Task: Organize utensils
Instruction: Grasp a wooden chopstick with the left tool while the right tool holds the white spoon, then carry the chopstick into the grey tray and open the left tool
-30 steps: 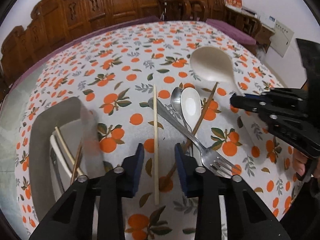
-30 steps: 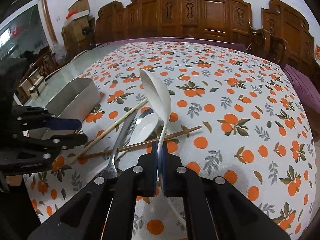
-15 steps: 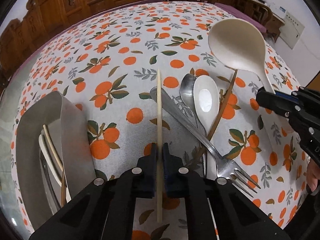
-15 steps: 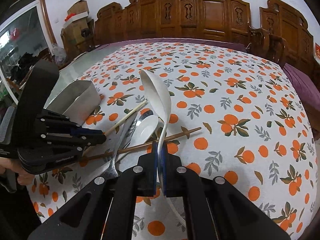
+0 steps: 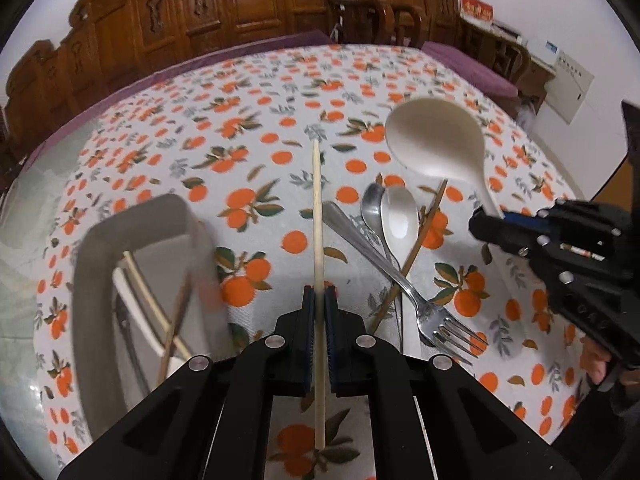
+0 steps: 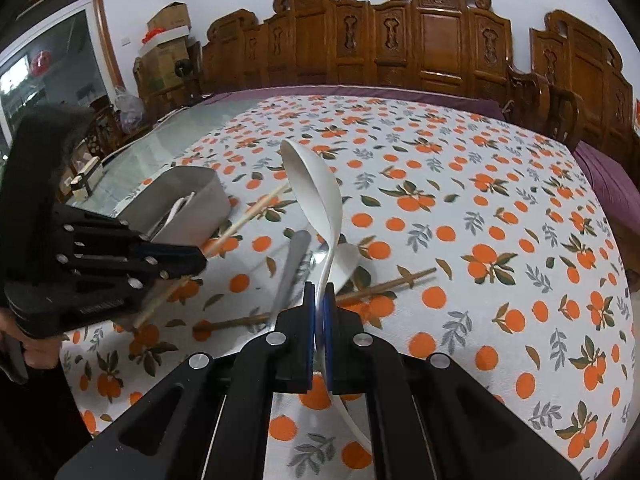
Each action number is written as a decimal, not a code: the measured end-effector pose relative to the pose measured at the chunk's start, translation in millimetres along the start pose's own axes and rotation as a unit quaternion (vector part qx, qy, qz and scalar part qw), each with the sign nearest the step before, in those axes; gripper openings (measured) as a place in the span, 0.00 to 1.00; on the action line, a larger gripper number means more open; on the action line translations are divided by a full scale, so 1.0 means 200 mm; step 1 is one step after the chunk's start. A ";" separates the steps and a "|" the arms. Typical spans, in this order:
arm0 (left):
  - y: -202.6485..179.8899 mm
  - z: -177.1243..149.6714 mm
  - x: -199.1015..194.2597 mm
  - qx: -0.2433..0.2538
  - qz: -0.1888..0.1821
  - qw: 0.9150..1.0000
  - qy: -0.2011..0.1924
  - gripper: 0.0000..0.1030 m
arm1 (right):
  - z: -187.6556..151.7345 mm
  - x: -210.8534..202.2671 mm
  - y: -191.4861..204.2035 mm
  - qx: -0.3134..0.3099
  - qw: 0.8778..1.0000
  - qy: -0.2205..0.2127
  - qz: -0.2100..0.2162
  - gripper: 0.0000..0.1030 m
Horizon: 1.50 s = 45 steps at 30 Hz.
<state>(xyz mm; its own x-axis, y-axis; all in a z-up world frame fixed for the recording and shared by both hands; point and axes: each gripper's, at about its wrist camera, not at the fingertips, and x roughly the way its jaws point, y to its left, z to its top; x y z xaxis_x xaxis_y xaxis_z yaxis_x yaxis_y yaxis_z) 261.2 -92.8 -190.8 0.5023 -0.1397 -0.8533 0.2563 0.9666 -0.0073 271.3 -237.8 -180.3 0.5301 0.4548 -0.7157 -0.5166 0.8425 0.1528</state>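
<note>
My left gripper (image 5: 319, 300) is shut on a pale wooden chopstick (image 5: 317, 216) and holds it above the cloth; it also shows in the right wrist view (image 6: 256, 212). My right gripper (image 6: 319, 298) is shut on the handle of a large white ladle (image 6: 312, 184), held in the air; the ladle bowl shows in the left wrist view (image 5: 436, 140). On the table lie a steel fork (image 5: 400, 276), a steel spoon (image 5: 370, 208), a white soup spoon (image 5: 400, 220) and a dark brown chopstick (image 5: 420, 240). The grey utensil bin (image 5: 100, 248) sits at the left.
The bin holds chopsticks and a white utensil (image 5: 140, 300). The round table has an orange-print cloth (image 6: 480, 220). Carved wooden chairs (image 6: 440, 40) ring the far edge. A glass-topped strip (image 6: 160, 152) lies beyond the bin.
My left gripper closed on the pale chopstick and has lifted it off the cloth. My right gripper keeps holding the ladle almost still.
</note>
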 end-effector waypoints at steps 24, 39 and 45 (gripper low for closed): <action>0.33 -0.04 -0.25 -0.038 0.042 0.998 -0.036 0.04 | 0.05 -0.11 0.31 -0.043 0.998 -0.036 0.035 0.05; 0.53 -0.17 -0.10 -0.061 0.044 0.997 -0.008 0.04 | 0.01 -0.04 0.34 -0.037 0.999 -0.013 0.031 0.05; 0.53 -0.24 -0.06 -0.059 0.039 0.997 -0.006 0.04 | 0.01 -0.02 0.38 -0.035 0.999 -0.010 0.032 0.05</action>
<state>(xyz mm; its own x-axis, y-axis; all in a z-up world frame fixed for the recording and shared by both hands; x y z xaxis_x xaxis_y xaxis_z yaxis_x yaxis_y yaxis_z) 242.7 22.1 -206.1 0.5271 -0.0658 -0.8473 0.1178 0.9930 -0.0039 230.9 -175.0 -164.7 0.5068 0.5132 -0.6927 -0.5956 0.7893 0.1491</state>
